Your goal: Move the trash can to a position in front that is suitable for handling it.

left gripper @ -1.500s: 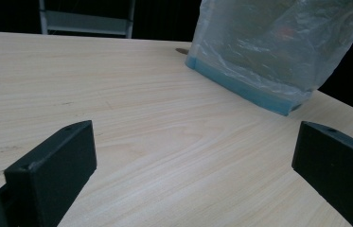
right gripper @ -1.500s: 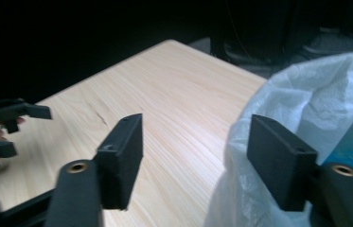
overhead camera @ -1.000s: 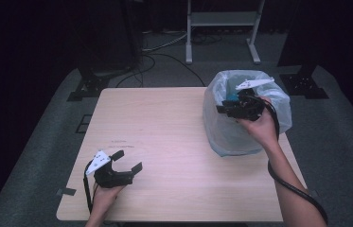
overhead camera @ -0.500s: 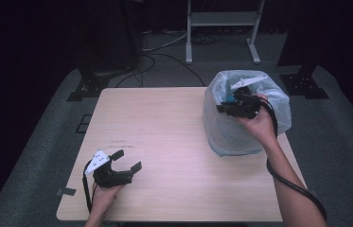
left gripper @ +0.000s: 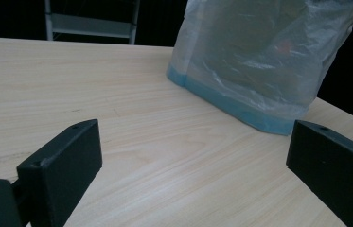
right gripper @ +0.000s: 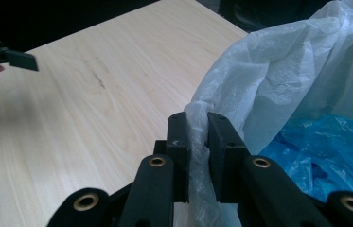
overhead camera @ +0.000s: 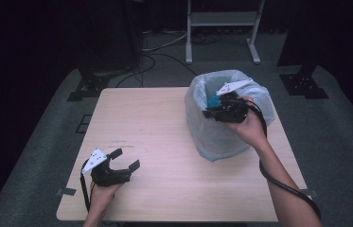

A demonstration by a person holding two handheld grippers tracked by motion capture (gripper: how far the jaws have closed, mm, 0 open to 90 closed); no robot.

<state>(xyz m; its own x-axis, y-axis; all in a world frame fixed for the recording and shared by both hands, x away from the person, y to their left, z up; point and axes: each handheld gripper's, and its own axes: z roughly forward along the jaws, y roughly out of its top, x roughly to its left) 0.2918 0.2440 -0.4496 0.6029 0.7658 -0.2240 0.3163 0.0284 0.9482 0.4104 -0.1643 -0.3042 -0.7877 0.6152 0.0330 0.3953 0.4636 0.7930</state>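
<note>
My right gripper [right gripper: 197, 142] has its 2 jaws pinched tight on the rim of the white bag liner [right gripper: 278, 75], which drapes over the bin [overhead camera: 221, 137] near the table's [overhead camera: 164, 123] far right corner; blue plastic [right gripper: 325, 146] lies inside. My left gripper [overhead camera: 117, 165] rests near the front left corner, jaws spread wide and holding nothing. To do this well, I judge I should keep the pinch firm and pull gently, so the thin film neither slips nor tears.
</note>
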